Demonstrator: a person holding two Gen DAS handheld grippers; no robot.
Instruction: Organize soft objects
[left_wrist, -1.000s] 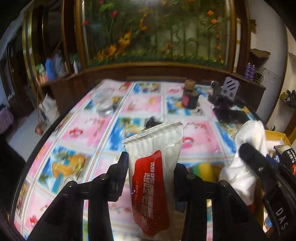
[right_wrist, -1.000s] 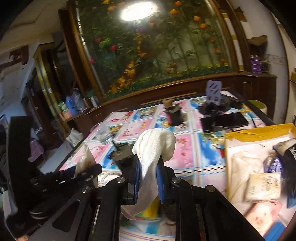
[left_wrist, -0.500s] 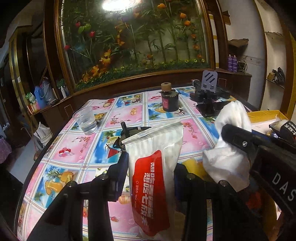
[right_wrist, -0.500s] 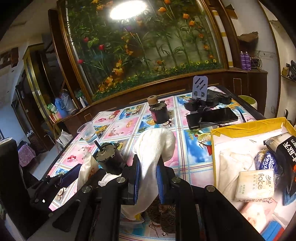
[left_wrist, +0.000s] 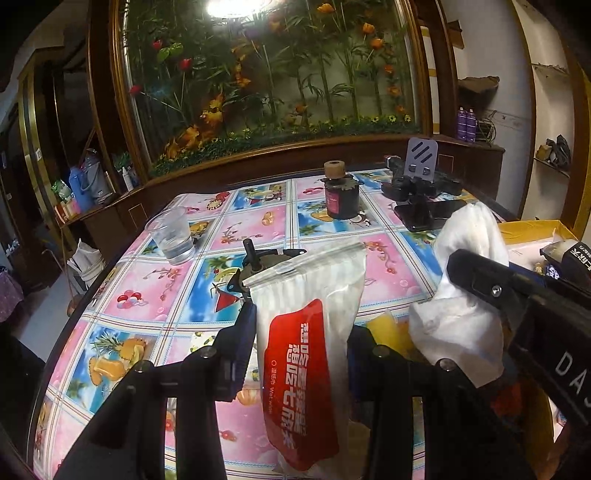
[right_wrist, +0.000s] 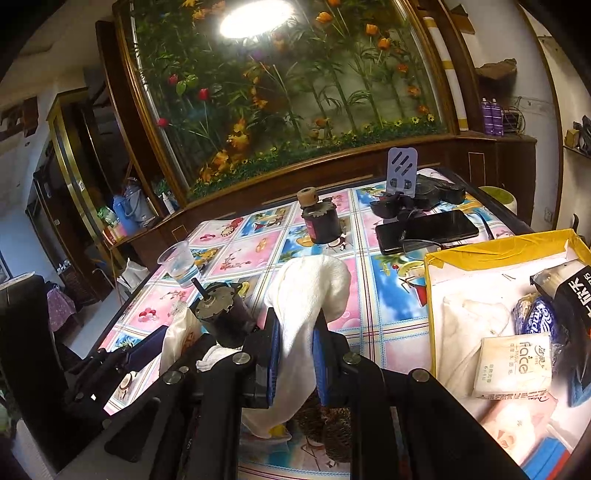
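My left gripper (left_wrist: 301, 325) is shut on a white wet-wipe packet with a red label (left_wrist: 306, 354), held upright above the table. My right gripper (right_wrist: 295, 332) is shut on a white cloth (right_wrist: 310, 295) that drapes over and down between its fingers; it also shows at the right of the left wrist view (left_wrist: 461, 280). A yellow-edged box (right_wrist: 480, 254) at the right holds a tissue pack (right_wrist: 513, 365), a white cloth (right_wrist: 469, 321), a black bag (right_wrist: 569, 291) and other soft packs.
On the patterned tablecloth (left_wrist: 140, 284) stand a clear plastic cup (left_wrist: 171, 236), a small grey motor (right_wrist: 221, 314), a dark jar with a cork (left_wrist: 338, 195), a black phone (right_wrist: 424, 230) and a phone stand (right_wrist: 400, 171). A brown spiky thing (right_wrist: 325, 424) lies under my right gripper.
Both grippers have risen and tilted up with their loads still held; the table now shows farther below and more of the yellow box is in view.
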